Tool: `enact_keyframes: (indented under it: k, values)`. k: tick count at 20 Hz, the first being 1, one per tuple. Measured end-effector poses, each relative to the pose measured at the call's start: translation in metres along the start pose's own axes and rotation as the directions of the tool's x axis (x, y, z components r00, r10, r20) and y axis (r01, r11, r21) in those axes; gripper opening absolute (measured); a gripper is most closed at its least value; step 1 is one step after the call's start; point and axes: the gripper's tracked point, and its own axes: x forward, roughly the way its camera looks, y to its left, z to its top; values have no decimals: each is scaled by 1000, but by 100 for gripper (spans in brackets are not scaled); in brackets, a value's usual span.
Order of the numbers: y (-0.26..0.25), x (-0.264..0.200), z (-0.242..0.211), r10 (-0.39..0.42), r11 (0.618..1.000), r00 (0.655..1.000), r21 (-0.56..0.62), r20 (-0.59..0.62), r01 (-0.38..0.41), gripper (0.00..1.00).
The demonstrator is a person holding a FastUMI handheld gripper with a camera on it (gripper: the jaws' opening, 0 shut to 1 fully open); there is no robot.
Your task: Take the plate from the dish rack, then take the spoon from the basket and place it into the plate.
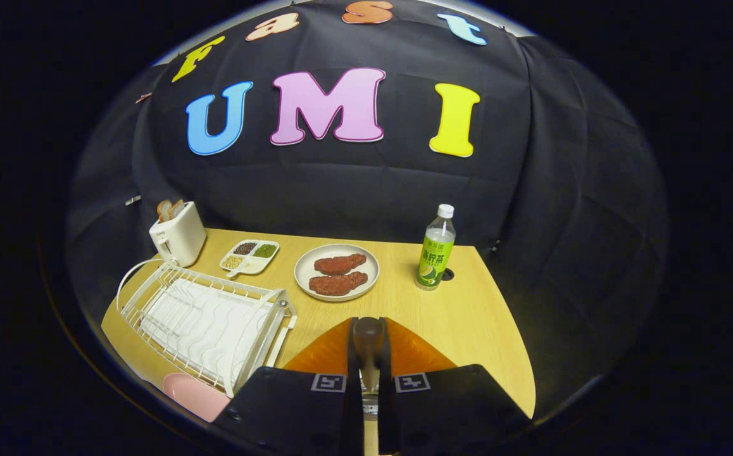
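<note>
Where the tool (369, 354) clamps the spoon (368, 339), its bowl hides.

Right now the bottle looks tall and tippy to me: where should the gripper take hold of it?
Probably low around the labelled body of the bottle, coming in level from the near side: it stands upright and narrow, with bare table before it and the wall behind. The gripper is shut on the spoon above the orange plate, so free it first.
</note>
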Motion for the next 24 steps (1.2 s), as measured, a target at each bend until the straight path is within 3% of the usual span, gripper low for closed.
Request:
enact_keyframes:
  k: [4, 9, 15, 24]
  values:
    - [12, -39, 18, -33, 998, 999, 53, 19, 32, 13]
    - [46, -84, 9, -43, 993, 999, 112, -15, 44, 13]
    - [122, -121, -48, 42, 978, 993, 206, -112, -18, 13]
    - [228, -120, -129, 193, 945, 957, 302, -219, -121, 13]
